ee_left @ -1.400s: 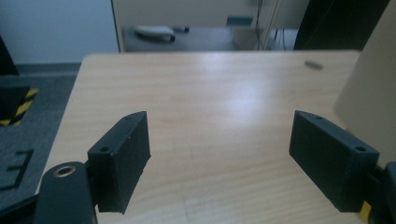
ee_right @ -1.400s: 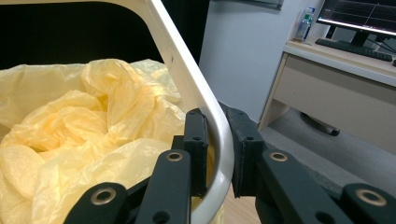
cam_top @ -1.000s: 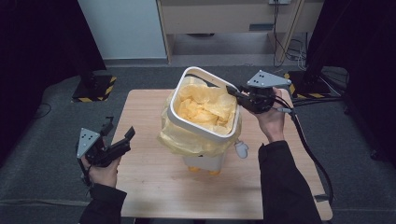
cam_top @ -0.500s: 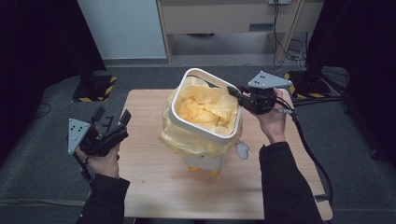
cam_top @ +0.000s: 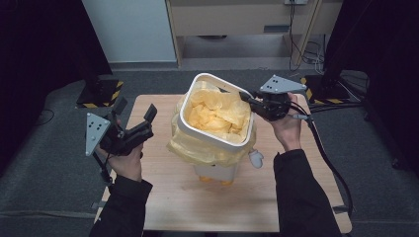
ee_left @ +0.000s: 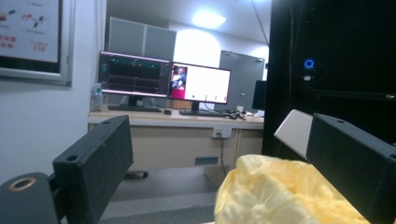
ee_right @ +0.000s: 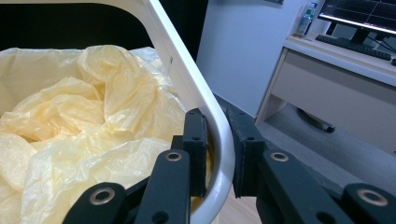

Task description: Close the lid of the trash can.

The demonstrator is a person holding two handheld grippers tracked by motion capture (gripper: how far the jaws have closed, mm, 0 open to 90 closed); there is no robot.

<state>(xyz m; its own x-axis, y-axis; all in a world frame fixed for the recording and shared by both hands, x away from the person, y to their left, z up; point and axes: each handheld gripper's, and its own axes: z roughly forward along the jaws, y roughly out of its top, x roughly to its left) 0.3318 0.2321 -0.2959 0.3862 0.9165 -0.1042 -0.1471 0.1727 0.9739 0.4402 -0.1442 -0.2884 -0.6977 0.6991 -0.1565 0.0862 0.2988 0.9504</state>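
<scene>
High view first, working from the left: your left gripper [cam_top: 134, 120] hangs in the air off the left side of the white bin [cam_top: 223, 139], well apart from it, its jaws spread wide with nothing between them — they have just been opening further. In the middle, the bin stands tilted on the wooden table [cam_top: 197, 202], lined with a yellow plastic bag [cam_top: 217, 109] whose loose edge spills over the rim and down the outside. On the right, your right gripper [cam_top: 245, 97] is clamped on the bin's rim at its far right corner; in the right gripper view the two black pads [ee_right: 195, 140] pinch the white rim [ee_right: 219, 135] from inside and outside, with bag film tucked against the inner pad. The step in hand looks like dressing the bag over the rim, so let the right hand be the anchor: hold that pinch firm and keep the bin from rocking. Bring the left gripper in toward the near left corner, where the left gripper view already shows bunched yellow film [ee_left: 280, 196] just below the jaws. Take a single fold of the film rather than a thick wad — then draw it outward and down over the rim, gently, since thin plastic tears or slips off the opposite side if you pull hard.
</scene>
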